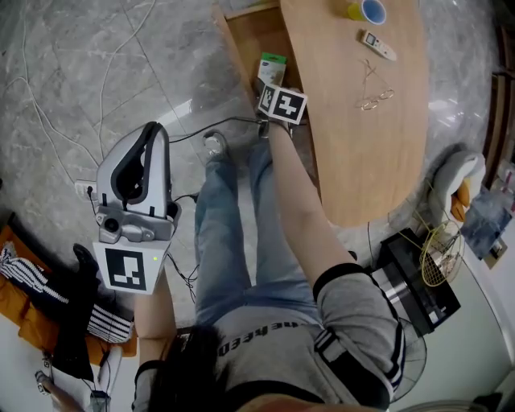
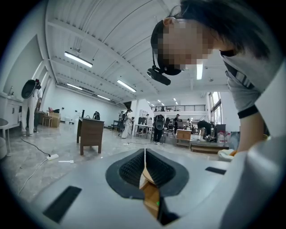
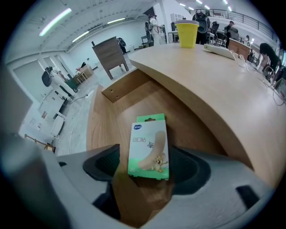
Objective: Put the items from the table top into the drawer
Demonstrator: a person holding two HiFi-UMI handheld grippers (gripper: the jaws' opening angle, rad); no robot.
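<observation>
At the far left the left gripper [image 1: 152,130] is held out over the grey marble floor [image 1: 72,72], well apart from the table; in its own view its two dark pads are pressed together along one thin line, nothing between them. To the right of it the person's legs in blue jeans [image 1: 233,233] run up the middle of the head view, and the bare right arm reaches to the right gripper [image 1: 272,74] at the table's left edge. That gripper is clamped on a green-and-white plaster box [image 3: 149,146], which stands upright between the jaws, printed face to the camera. The box hangs over the wooden floor of the open drawer [image 3: 107,116]; whether its far end touches the wood I cannot tell. Right of the drawer lies the pale wooden table top [image 1: 354,137]. At its far end stands a yellow cup [image 1: 366,10], near it on the right lies a slim white device [image 1: 376,45], and nearer the person rests what looks like a pair of thin wire-framed glasses [image 1: 372,98].
</observation>
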